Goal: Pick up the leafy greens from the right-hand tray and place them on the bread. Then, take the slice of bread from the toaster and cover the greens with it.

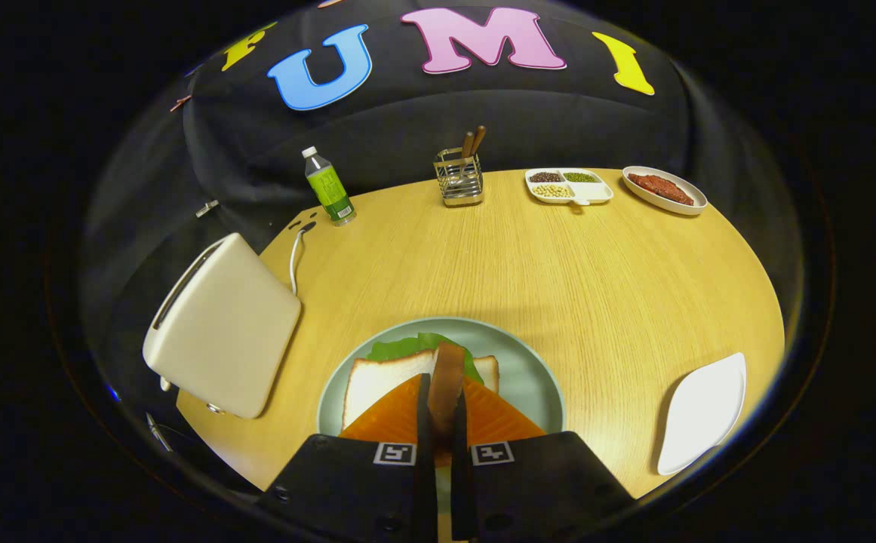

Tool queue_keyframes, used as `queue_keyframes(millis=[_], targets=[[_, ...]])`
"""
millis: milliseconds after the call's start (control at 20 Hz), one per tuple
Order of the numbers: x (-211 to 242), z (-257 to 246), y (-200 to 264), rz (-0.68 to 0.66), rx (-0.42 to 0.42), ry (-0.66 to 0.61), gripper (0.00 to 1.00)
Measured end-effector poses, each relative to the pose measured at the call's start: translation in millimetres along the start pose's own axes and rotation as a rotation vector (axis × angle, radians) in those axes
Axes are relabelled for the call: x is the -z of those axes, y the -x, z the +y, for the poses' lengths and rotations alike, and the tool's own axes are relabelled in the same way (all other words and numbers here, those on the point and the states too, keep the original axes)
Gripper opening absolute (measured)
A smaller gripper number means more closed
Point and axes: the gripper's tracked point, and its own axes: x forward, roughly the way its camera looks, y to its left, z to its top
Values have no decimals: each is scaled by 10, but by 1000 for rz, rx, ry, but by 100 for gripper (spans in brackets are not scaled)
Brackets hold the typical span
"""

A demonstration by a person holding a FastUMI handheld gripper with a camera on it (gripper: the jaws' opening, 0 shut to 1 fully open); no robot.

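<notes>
Bread slice (445, 385) pinched in hand-held gripper (442, 422).

**A mock kitchen set up in a recording booth**

A round wooden worktop (528, 264) stands against a black cloth wall. Around the plate (536, 377) at its near edge sit kitchen things: a toaster (219, 332) just left, a cutlery holder (459, 179) beyond, a divided dish of beans (567, 185) and a dish of meat (664, 188) far right.

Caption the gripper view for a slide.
Gripper shut on toast slice, held edge-on above greens and bread on the plate.
</notes>
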Motion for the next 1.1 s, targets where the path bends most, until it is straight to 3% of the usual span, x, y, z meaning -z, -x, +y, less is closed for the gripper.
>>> queue_keyframes(millis=[100, 200, 300, 400, 550, 1100], targets=[[33, -46, -24, 2, 20, 36, 16], [52, -164, -39, 9, 68, 75, 32], [11, -292, -12, 0, 117, 127, 60], [-44, -338, 41, -16, 153, 181, 80], [-181, -376, 168, -70, 173, 231, 99], [-1047, -413, 1105, -302, 68, 258, 99]])
